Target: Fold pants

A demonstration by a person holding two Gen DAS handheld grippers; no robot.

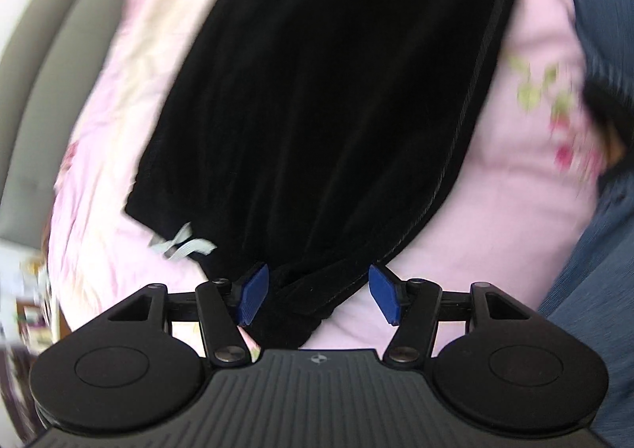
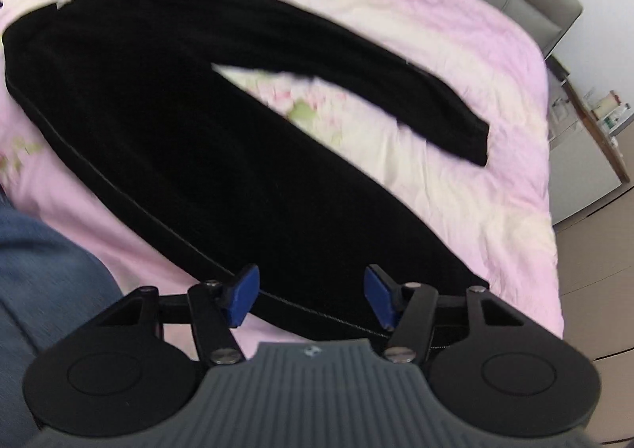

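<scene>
Our left hand-held gripper (image 1: 315, 295) sits at the bottom centre of its frame with the blue pads apart, and a bunched black corner of the pants (image 1: 317, 91) lies between them. The left pad seems to touch the cloth, while the right pad stands clear of it over the pink bedspread (image 1: 515, 170), so we read these jaws as open, not clamped. A pale drawstring (image 1: 184, 246) at lower left suggests this is the waistband end.

Our right hand-held gripper (image 2: 311, 299) is likewise at the bottom centre of its view, pads apart, straddling the seamed edge of the near leg close to its cuff. Neither pad presses the fabric as far as we can tell through the motion blur, so it too is open.

The pants (image 2: 178, 139) lie spread on the bed, running from the upper left of the right wrist frame down to the lower right, the two legs splayed with a wedge of flowered bedspread (image 2: 475, 210) showing between them. The far leg ends at the right of centre.

We judge this to be the first step: taking hold at waist and cuff of the near leg. Nothing is folded yet. Next, both jaws need to close on a firm pinch of cloth, then we lift and carry the near leg over onto the far one, keeping the edges aligned.
</scene>
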